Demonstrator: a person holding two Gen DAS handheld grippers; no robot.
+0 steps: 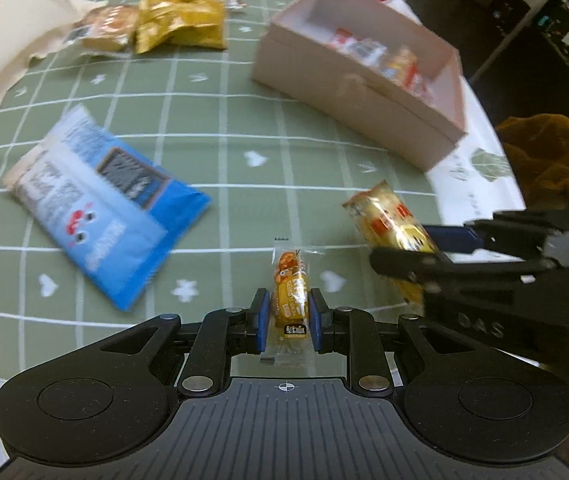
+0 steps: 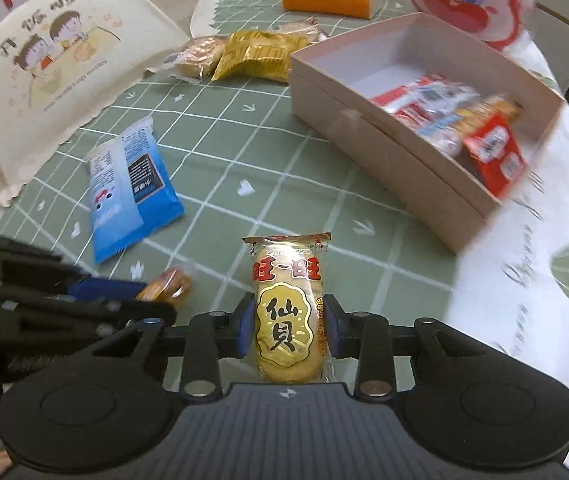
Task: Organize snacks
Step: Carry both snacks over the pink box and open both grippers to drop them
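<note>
Snacks, two in hand: my left gripper (image 1: 289, 317) pinches a small orange-yellow packet (image 1: 290, 292); my right gripper (image 2: 290, 330) clamps a rice cracker pack (image 2: 286, 320). Only my right view shows the pink box (image 2: 368, 136) contents clearly, red and white wrappers at its far end. Blue packet (image 1: 104, 204) lies left; open green tablecloth (image 1: 284, 160) between it and the box.
</note>
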